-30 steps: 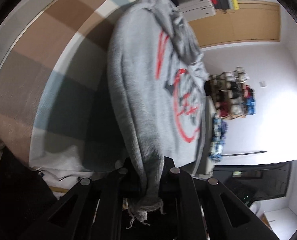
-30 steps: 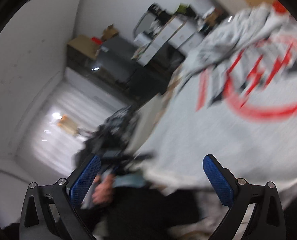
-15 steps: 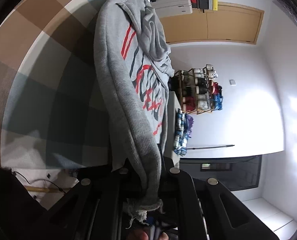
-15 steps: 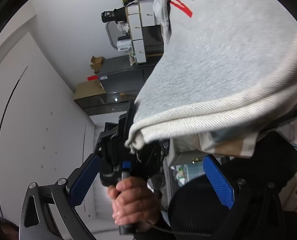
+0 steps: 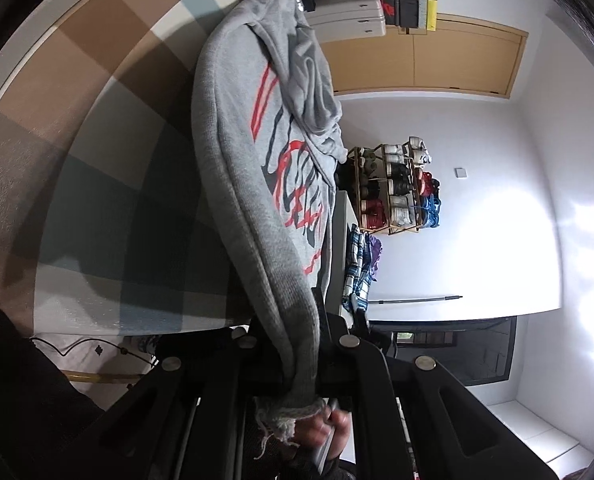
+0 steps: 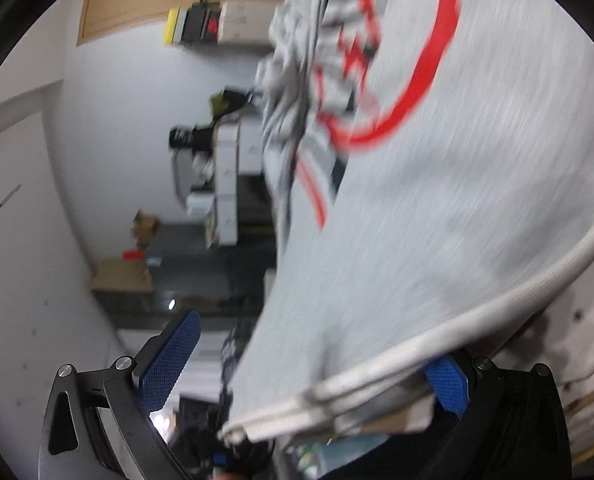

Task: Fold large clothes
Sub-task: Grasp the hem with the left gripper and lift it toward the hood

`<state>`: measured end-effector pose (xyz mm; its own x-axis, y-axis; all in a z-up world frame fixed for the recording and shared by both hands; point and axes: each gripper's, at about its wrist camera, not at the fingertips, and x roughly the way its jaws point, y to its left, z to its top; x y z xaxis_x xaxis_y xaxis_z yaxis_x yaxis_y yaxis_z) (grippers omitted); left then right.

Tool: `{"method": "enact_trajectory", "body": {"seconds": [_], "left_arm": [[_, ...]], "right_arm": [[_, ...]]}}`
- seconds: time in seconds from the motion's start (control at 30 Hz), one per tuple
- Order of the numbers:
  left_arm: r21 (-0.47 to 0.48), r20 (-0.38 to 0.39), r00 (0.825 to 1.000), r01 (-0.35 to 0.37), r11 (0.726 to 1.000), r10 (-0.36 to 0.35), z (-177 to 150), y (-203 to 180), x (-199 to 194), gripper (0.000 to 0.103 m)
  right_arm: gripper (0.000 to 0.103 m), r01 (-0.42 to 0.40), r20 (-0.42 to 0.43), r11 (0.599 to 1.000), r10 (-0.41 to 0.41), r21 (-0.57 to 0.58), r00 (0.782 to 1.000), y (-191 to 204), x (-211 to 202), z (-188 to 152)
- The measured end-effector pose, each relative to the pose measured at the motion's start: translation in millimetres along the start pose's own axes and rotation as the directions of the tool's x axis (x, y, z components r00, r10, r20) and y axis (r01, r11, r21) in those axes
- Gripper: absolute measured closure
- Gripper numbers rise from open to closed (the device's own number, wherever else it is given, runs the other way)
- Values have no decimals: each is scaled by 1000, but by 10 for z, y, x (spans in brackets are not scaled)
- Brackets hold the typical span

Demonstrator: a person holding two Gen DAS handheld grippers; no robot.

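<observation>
Sweatshirt (image 5: pixel 253 184) corner pinched between the closed jaws of the left gripper (image 5: pixel 303 364), so that the garment hangs stretched from this grip up toward the far edge of the bed (image 5: pixel 109 168); its frayed tip pokes out behind the jaws, next to a hand (image 5: pixel 329 428). Holding one corner taut appears to serve to spread the cloth for a fold. Right gripper (image 6: pixel 305 364) with jaws standing wide, its blue pads (image 6: pixel 169 356) on either side of the pale ribbed hem (image 6: pixel 437 344); the hem crosses the gap but neither pad presses on it, which suggests an approach to take the second corner. Garment: grey knit with a red and dark printed emblem, bunched into long folds in the left view, its hood or collar crumpled at the far end. It lies partly over the checked bedcover, brown and grey-blue, near the bed's side edge. Right view is motion-blurred.
</observation>
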<state>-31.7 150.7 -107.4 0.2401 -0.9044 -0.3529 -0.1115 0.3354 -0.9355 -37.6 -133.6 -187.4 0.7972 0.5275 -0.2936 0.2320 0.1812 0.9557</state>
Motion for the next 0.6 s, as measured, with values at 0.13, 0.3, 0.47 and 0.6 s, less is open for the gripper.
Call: {"method": "enact_trajectory", "body": {"seconds": [0.13,0.3,0.47,0.6], "left_arm": [[-6,-15,1000,-14,1000,14,4,13,26,99],[2,-19,999,-43,999,43,9,-1,25,99],[7,-6,998,-67,998,67,27,11,-31,99],[-20,-5,997,-82,996,82,18,59,-43,99]], "right_arm": [[0,42,66,999,-41,-14,997,-57,-301,468],[0,108,-15,993,-109,-42,994,21,-408,783],[0,328,135,911,-303,-251,943,287,-676,881],[0,312,87,917,-300,-250,950,244,-679,821]]}}
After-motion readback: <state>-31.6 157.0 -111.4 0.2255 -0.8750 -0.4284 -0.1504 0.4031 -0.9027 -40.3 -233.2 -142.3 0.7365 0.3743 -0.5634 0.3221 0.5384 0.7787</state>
